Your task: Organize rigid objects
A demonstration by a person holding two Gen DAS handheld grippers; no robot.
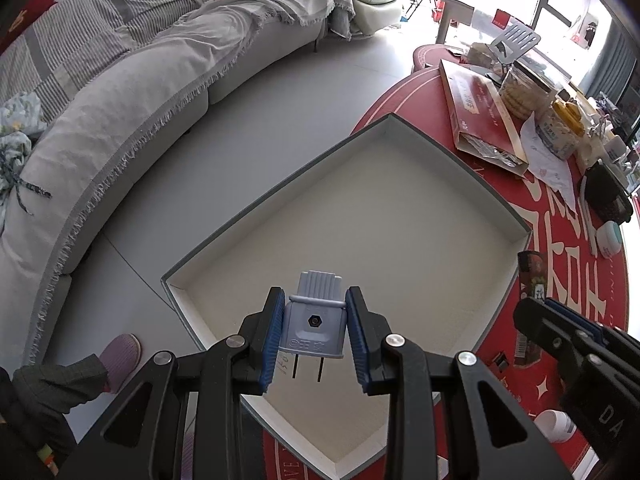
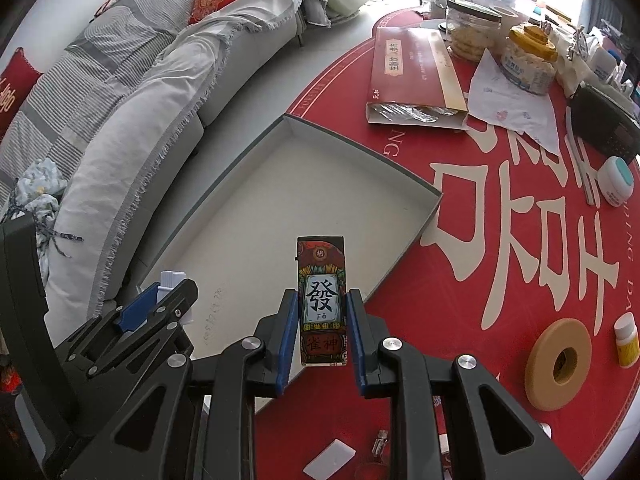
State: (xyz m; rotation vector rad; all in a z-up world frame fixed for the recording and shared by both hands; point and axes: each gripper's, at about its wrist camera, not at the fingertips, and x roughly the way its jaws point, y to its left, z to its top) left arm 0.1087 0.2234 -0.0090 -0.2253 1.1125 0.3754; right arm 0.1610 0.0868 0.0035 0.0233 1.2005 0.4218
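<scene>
- Being carried between the blue pads of the left gripper (image 1: 316,322) is a grey plug adapter (image 1: 315,320), clamped on its two flanks with the prongs pointing back toward the wrist; this hold is judged to keep the flat body square for setting down.
- Below and ahead of those fingers lies the shallow tray (image 1: 460,160), its pale floor bare, so the adapter is judged ready to be lowered into it.
- The right gripper (image 2: 322,312) is closed on a tall printed card box (image 2: 322,300), pinched at its long edges with the printed face upward; the box is held over the tray's near edge (image 2: 400,276).
- Held in this way, both things can be released flat, side by side.
- To the right of the right fingers a tape roll (image 2: 558,364) and a small pill bottle (image 2: 626,340) rest on the red tablecloth (image 2: 460,340), well apart from the tray.
- Beyond the fingertips a long red carton (image 2: 412,76) and jars are seen past the tray's far wall.
- Nothing is seen in the tray to block either drop; only the two grippers, close beside each other, may crowd one another.
</scene>
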